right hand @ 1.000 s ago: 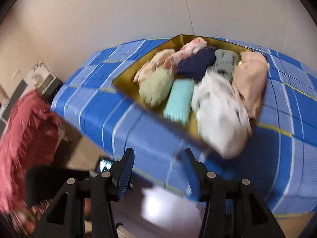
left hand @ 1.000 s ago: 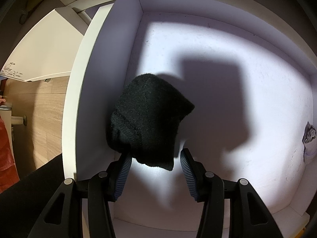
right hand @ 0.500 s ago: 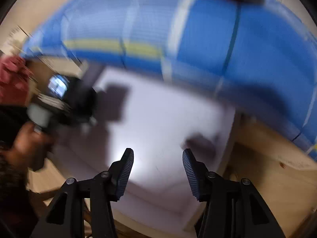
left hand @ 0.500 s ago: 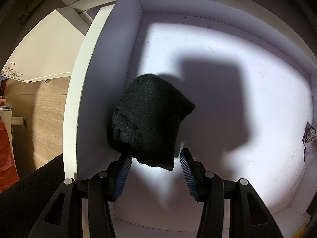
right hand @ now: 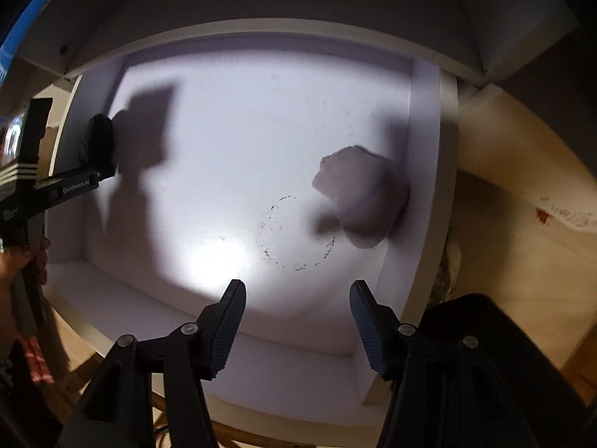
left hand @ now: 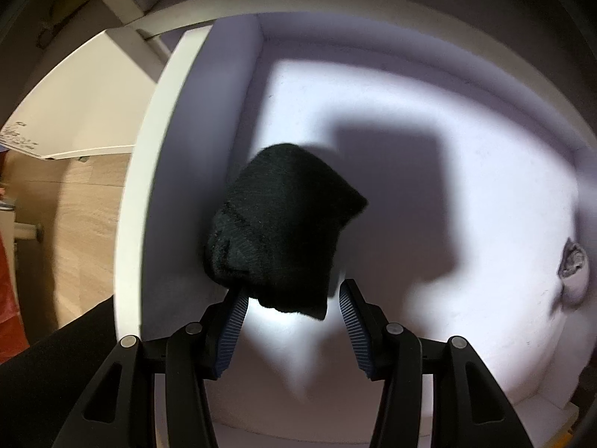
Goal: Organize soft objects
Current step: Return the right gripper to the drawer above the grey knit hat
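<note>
A black knitted bundle (left hand: 280,224) lies in a white drawer (left hand: 429,224), against its left wall. My left gripper (left hand: 293,313) is open, its fingers either side of the bundle's near edge; I cannot tell whether they touch it. In the right wrist view the same drawer (right hand: 242,149) holds a pale rolled cloth (right hand: 363,198) by its right wall and the black bundle (right hand: 99,142) far left. My right gripper (right hand: 296,310) is open and empty above the drawer's front part. The pale cloth also shows small in the left wrist view (left hand: 574,272).
The left hand-held gripper body (right hand: 48,186) reaches in from the left in the right wrist view. A dark ring mark (right hand: 294,235) is on the drawer floor. Wooden floor (left hand: 82,205) lies left of the drawer, a blue cloth edge (right hand: 15,37) top left.
My right gripper has swung away from the blue bed with its tray of clothes and now looks down into the drawer. My left gripper and the black bundle have barely moved.
</note>
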A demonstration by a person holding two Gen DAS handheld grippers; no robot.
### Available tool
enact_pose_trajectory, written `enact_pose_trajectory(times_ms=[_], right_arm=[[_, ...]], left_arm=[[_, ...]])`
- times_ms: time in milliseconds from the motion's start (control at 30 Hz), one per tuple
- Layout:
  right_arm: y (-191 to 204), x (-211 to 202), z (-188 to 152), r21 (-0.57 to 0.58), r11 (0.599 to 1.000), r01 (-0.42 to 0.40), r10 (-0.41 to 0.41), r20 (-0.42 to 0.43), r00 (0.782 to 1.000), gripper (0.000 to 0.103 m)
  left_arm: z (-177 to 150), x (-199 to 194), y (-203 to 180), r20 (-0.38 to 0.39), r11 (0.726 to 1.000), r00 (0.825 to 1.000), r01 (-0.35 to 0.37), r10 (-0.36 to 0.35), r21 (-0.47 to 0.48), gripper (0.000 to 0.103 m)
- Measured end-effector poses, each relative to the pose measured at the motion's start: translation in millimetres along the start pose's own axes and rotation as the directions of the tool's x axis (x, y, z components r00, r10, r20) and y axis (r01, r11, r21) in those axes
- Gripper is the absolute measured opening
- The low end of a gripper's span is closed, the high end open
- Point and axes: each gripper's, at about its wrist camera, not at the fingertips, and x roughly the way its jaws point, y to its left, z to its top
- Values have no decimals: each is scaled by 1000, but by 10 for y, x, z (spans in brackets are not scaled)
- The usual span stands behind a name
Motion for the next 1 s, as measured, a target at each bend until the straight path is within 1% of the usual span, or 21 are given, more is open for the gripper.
enact_pose_trajectory(times_ms=[100, 167, 233, 267, 333, 433, 500, 567, 633, 733, 800, 933, 1000], right_arm=[[47, 4, 10, -1, 1000, -6, 6, 7, 1000, 61], [69, -2, 29, 7, 1000, -19, 19, 15, 1000, 62], [69, -16, 37, 16, 999, -32, 31, 21, 999, 62], [66, -25, 43, 22, 999, -38, 38, 25, 999, 62], [61, -48, 54, 33, 998, -54, 53, 33, 998, 62], [82, -71, 35, 40, 997, -67, 65, 44, 997, 65], [104, -81, 51, 41, 997, -65, 63, 43, 997, 66], [122, -73, 56, 40, 997, -68, 67, 39, 997, 66], [127, -83, 57, 38, 996, -78, 76, 33, 997, 66], [131, -60, 46, 38, 995, -89, 88, 28, 996, 67], [131, -52, 44, 42, 995, -92, 91, 25, 995, 67], [120, -42, 48, 51, 994, -102, 101, 22, 995, 67], [120, -33, 51, 55, 993, -108, 107, 20, 994, 68]], left_arm=[[-39, -39, -84, 5, 996, 997, 80, -81, 35, 51], [-70, -110, -158, 8, 986, 988, 151, -152, 64, 51], [-72, -214, -169, 36, 981, 983, 179, -182, 67, 51], [-57, -289, -138, 60, 981, 979, 190, -193, 48, 51], [-29, -351, -53, 77, 982, 979, 188, -187, -3, 51], [2, -365, 57, 87, 985, 984, 160, -154, -61, 51], [40, -316, 88, 63, 985, 987, 155, -150, -82, 51], [87, -268, 64, 43, 983, 986, 165, -162, -78, 51], [180, -223, -6, 32, 990, 991, 130, -129, -50, 51], [275, -138, -45, 2, 991, 992, 125, -125, -37, 52], [328, -109, -8, -4, 988, 990, 139, -140, -71, 52], [443, -113, 93, 9, 967, 977, 214, -215, -137, 53], [503, -124, 120, 18, 961, 973, 230, -230, -152, 53]])
